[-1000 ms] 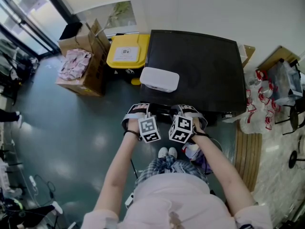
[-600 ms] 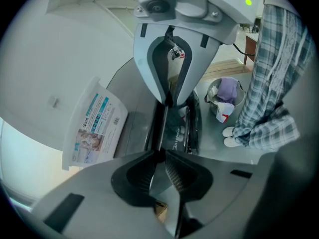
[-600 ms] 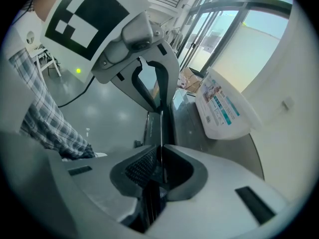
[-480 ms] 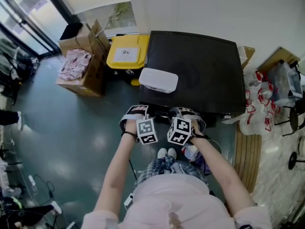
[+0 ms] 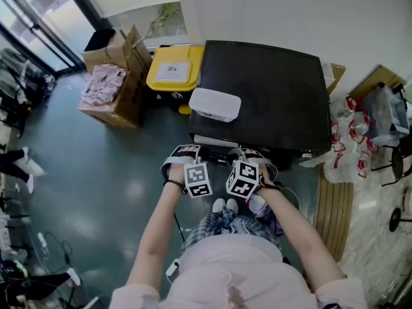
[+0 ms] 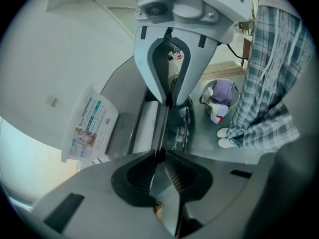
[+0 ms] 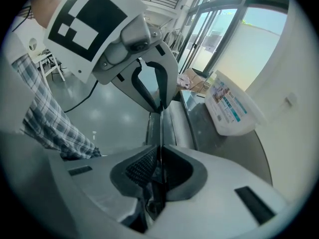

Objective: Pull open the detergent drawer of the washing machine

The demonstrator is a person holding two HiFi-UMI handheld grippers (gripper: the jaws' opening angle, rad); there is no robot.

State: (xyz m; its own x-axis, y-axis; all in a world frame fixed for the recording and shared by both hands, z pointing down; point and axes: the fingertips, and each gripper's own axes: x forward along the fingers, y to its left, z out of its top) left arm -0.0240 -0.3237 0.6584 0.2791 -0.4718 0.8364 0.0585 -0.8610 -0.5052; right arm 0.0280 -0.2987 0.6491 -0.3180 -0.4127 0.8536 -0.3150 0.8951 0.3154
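The washing machine [image 5: 270, 95] has a dark flat top, seen from above in the head view. Its detergent drawer [image 5: 215, 141] stands pulled out a little from the front edge as a pale strip. My left gripper [image 5: 183, 152] and right gripper [image 5: 255, 153] face each other at that front. In the left gripper view my left gripper [image 6: 160, 158] is shut on the drawer's thin front panel [image 6: 160, 128], with the right gripper [image 6: 169, 101] opposite. In the right gripper view my right gripper [image 7: 160, 158] is shut on the same panel [image 7: 160, 128], facing the left gripper [image 7: 160, 106].
A white printed packet [image 5: 215, 105] lies on the machine's top near the front left. A yellow bin [image 5: 174, 69] and cardboard boxes [image 5: 112, 85] stand to the left, plastic bags [image 5: 351, 140] to the right. A bucket with purple cloth [image 6: 222, 93] sits by the person's shoes [image 5: 225, 206].
Both grippers have moved back toward the person, away from the machine. The drawer has come out with them, and a pale strip now shows under the top's front edge.
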